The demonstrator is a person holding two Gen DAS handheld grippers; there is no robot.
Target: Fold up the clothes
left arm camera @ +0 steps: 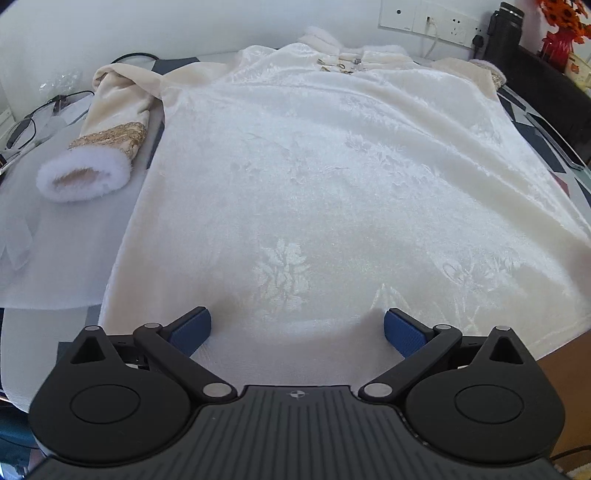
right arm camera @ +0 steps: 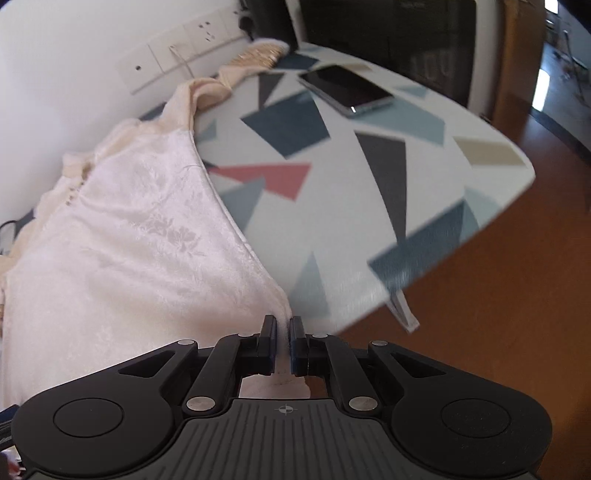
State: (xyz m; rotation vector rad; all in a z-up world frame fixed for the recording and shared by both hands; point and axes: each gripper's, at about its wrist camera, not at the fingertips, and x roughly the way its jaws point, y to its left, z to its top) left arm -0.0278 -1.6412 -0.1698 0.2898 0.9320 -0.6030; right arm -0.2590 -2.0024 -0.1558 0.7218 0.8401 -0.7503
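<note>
A cream velvet dress (left arm camera: 314,177) with a floral weave lies spread flat on the table, collar at the far end. Its left sleeve (left arm camera: 110,125) with gold trim and a white fur cuff (left arm camera: 83,179) lies out to the left. My left gripper (left arm camera: 297,328) is open, its blue pads either side of the hem, just above the cloth. In the right wrist view the dress (right arm camera: 129,240) fills the left side. My right gripper (right arm camera: 283,332) is shut on the dress's hem corner at the table's near edge.
The table (right arm camera: 332,177) has a geometric patterned cover. A phone (right arm camera: 345,90) lies on its far right part. Wall sockets (left arm camera: 432,18), a black bottle (left arm camera: 504,33) and flowers stand at the back. Cables and glasses (left arm camera: 33,122) lie at the left. The wooden floor (right arm camera: 498,295) shows beyond the table's right edge.
</note>
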